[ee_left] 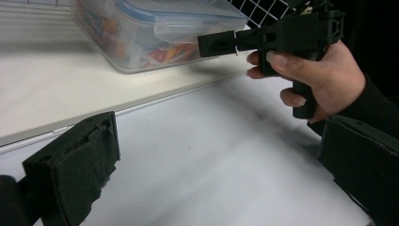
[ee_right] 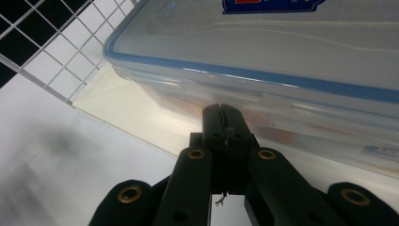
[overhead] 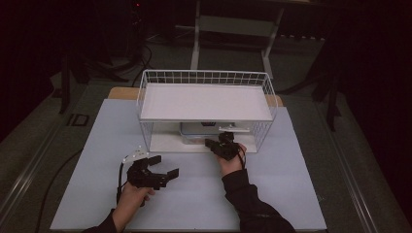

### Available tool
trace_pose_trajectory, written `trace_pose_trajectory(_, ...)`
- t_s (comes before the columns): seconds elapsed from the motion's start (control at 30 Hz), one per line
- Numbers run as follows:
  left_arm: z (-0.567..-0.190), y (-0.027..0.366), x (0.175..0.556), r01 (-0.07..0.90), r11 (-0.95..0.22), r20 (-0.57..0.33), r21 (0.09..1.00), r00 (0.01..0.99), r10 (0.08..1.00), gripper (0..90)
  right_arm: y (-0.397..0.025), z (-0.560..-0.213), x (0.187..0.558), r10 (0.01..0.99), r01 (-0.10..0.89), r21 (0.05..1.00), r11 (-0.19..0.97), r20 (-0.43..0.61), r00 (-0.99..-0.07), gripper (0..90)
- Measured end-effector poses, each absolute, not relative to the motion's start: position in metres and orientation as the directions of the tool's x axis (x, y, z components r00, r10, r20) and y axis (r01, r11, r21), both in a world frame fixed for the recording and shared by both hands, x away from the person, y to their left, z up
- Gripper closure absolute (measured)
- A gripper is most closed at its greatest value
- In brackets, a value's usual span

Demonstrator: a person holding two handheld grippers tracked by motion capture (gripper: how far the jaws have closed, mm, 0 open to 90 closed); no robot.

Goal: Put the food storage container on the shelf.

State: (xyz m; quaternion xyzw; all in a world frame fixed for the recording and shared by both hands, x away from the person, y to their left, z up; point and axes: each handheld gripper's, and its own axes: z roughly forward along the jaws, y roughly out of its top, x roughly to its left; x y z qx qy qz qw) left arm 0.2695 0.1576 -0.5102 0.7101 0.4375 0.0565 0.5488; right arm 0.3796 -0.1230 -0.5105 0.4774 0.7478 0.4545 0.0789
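Note:
A clear plastic container with a blue-rimmed lid sits on the lower shelf of a white wire rack. In the left gripper view the container holds colourful items. My right gripper is at the rack's front opening with its jaws shut. In the right gripper view its tips rest against the container's side, just under the lid's edge. My left gripper hovers open over the table, left of the rack's front, with nothing between its jaws.
The rack's top shelf is bare, and wire mesh closes its sides. A pale sheet covers the table. The person's right hand holds the right gripper close to the lower shelf's front edge.

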Motion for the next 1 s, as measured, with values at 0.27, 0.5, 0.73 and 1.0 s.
trace_pose_trajectory(0.27, -0.508, 0.157, 0.268, 0.546, -0.026, -0.38, 0.837, 0.616, 0.69, 0.0, -0.12, -0.508, 0.362, 0.753, 0.622, 0.768, 0.154, 0.317, -0.577, 74.5)
trace_pose_trajectory(0.5, -0.504, 0.157, 0.261, 0.519, -0.044, -0.351, 0.854, 0.636, 0.687, 0.0, -0.123, -0.508, 0.347, 0.71, 0.599, 0.787, 0.146, 0.338, -0.618, 28.9)
trace_pose_trajectory(0.73, -0.502, 0.153, 0.254, 0.498, -0.08, -0.321, 0.864, 0.666, 0.673, 0.0, -0.136, -0.507, 0.332, 0.654, 0.587, 0.794, 0.157, 0.362, -0.664, 19.7)
trace_pose_trajectory(1.0, -0.5, 0.151, 0.249, 0.48, -0.096, -0.307, 0.872, 0.688, 0.658, 0.0, -0.157, -0.5, 0.314, 0.654, 0.563, 0.809, 0.17, 0.334, -0.678, 19.8)
